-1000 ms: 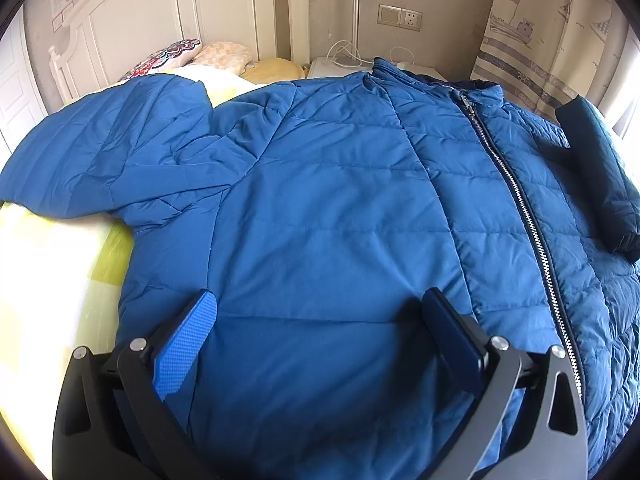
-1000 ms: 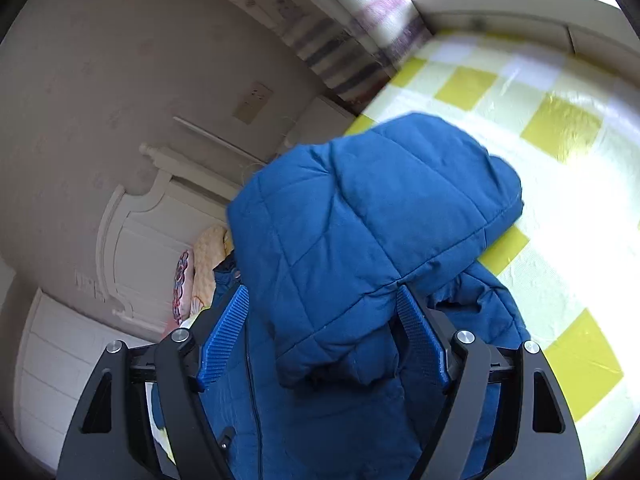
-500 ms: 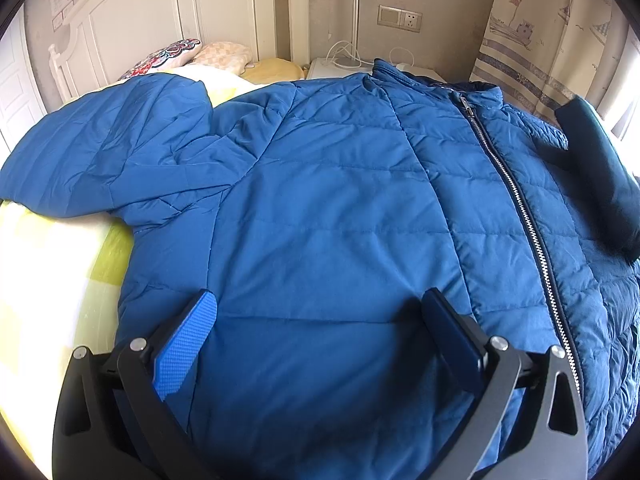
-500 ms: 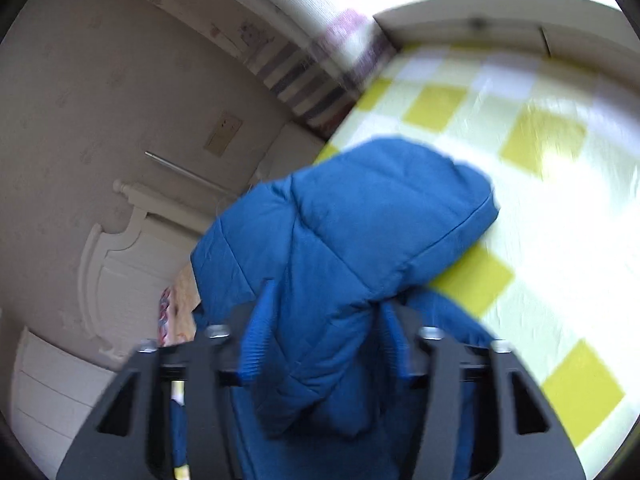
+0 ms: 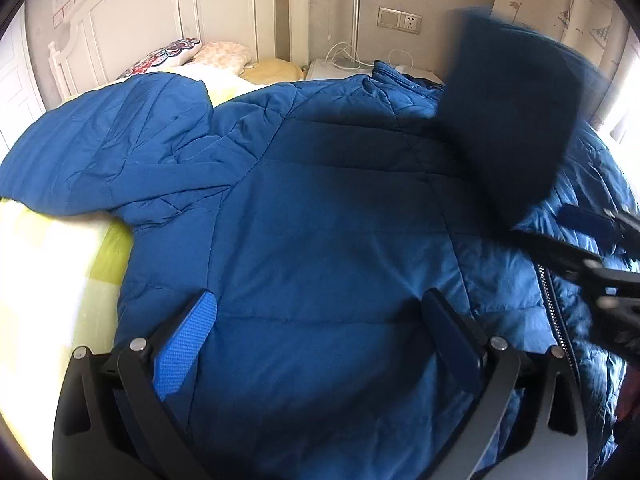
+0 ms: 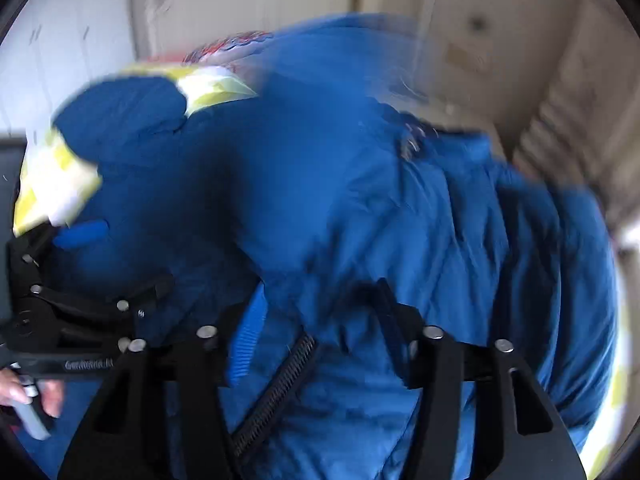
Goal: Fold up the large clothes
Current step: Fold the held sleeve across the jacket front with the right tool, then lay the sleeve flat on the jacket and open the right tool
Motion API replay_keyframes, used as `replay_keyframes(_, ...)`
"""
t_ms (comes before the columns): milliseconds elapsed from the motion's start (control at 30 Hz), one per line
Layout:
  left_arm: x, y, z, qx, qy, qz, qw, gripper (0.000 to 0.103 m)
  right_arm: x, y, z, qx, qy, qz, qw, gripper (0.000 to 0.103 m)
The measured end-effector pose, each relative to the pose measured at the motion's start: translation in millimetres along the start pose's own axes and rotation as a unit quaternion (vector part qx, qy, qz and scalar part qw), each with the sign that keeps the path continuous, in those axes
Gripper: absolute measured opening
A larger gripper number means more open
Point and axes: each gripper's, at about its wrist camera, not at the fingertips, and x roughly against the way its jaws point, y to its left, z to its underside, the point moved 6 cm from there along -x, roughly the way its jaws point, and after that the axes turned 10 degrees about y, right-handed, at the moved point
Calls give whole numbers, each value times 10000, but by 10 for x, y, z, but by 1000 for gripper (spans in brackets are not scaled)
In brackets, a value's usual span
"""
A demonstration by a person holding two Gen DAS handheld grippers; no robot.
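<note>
A large blue quilted jacket (image 5: pixel 320 216) lies front up on the bed, its zipper (image 5: pixel 554 304) at the right. My left gripper (image 5: pixel 324 320) is open and empty over the jacket's lower left panel. My right gripper (image 6: pixel 320 320) is partly closed on the jacket's right sleeve (image 6: pixel 460 240), with fabric bunched between the fingers. In the left wrist view that sleeve (image 5: pixel 516 112) hangs blurred in the air above the jacket's right chest, with the right gripper's body (image 5: pixel 592 268) under it. The other sleeve (image 5: pixel 108 148) lies spread out to the left. The right wrist view is motion-blurred.
The bed has a yellow and white checked cover (image 5: pixel 52 264). Pillows (image 5: pixel 188 50) lie against the white headboard (image 5: pixel 168 12). A white nightstand with cables (image 5: pixel 344 66) stands behind the bed. A curtain (image 5: pixel 560 8) hangs at the back right.
My right gripper closed on the right sleeve, lifted it off the bed and swung it over the jacket's body. My left gripper has not moved.
</note>
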Motion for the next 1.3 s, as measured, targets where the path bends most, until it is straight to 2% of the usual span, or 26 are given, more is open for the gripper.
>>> replay_keyframes(33,-3,-4,0,-4,2,-7,10000,101,96,-100,62,-234,-95,-166,9995,66)
replay_keyframes(100,-6,-10,2,-16,10,-31,10000,101,429,-374,134,-752,-570,-628,9936,74)
replay_keyframes(167,-8,-18,3,-27,18,-57,10000,101,795,-747,221,-1323,-1231,-828,9801,75)
replay_keyframes(200,-8,-18,3,-31,20,-65,10000,101,931,-953,248,-1658,-1495,-631,9727,75)
replay_keyframes(233,-9,-20,7,-31,20,-67,10000,101,1022,-1244,343,-2084,-1681,-203,9633,75)
replay_keyframes(300,0,-26,5,-14,9,-31,10000,101,938,-1650,443,-2662,-1554,276,9509,75)
replay_keyframes(367,13,-15,4,29,-16,57,10000,101,581,-1933,648,-3270,-1035,287,9389,75)
replay_keyframes(433,28,13,6,91,-51,189,9998,101,312,-2011,785,-3467,-790,195,9345,75)
replay_keyframes(633,133,176,-162,578,-81,969,9936,101,384,-1921,825,-3436,-873,240,9347,75)
replay_keyframes(733,187,236,-447,806,-180,843,9930,100,433,-2007,873,-3542,-979,38,9300,74)
replay_keyframes(767,161,229,-537,846,-162,837,9928,98,451,-2029,898,-3622,-1079,-95,9258,74)
replay_keyframes(833,-27,152,-695,735,136,680,9949,74,474,-2120,966,-3790,-1292,-369,9156,73)
replay_keyframes(867,-161,82,-727,647,393,729,9945,52,492,-2157,996,-3885,-1421,-541,9088,72)
replay_keyframes(900,-251,11,-737,605,488,917,9928,43,514,-2186,1018,-3965,-1530,-682,9026,72)
replay_keyframes(933,-238,-30,-744,546,355,823,9945,40,544,-2235,1071,-4102,-1709,-869,8916,72)
replay_keyframes(1000,-126,-109,-706,287,101,420,9987,14,582,-2303,1124,-4295,-1910,-955,8775,73)
replay_keyframes(1033,8,-115,-673,277,-139,366,9988,12,589,-2342,1165,-4431,-1939,-913,8705,74)
replay_keyframes(1067,101,-103,-669,320,-262,480,9980,10,582,-2359,1171,-4470,-1944,-967,8678,74)
replay_keyframes(1133,435,-3,-609,555,-648,856,9927,9,581,-2367,1162,-4489,-1940,-997,8666,74)
replay_keyframes(1200,734,167,-521,807,-955,951,9876,9,583,-2360,1135,-4446,-1918,-946,8698,76)
replay_keyframes(1300,789,343,-450,900,-877,878,9882,9,575,-2379,1116,-4416,-1910,-960,8714,77)
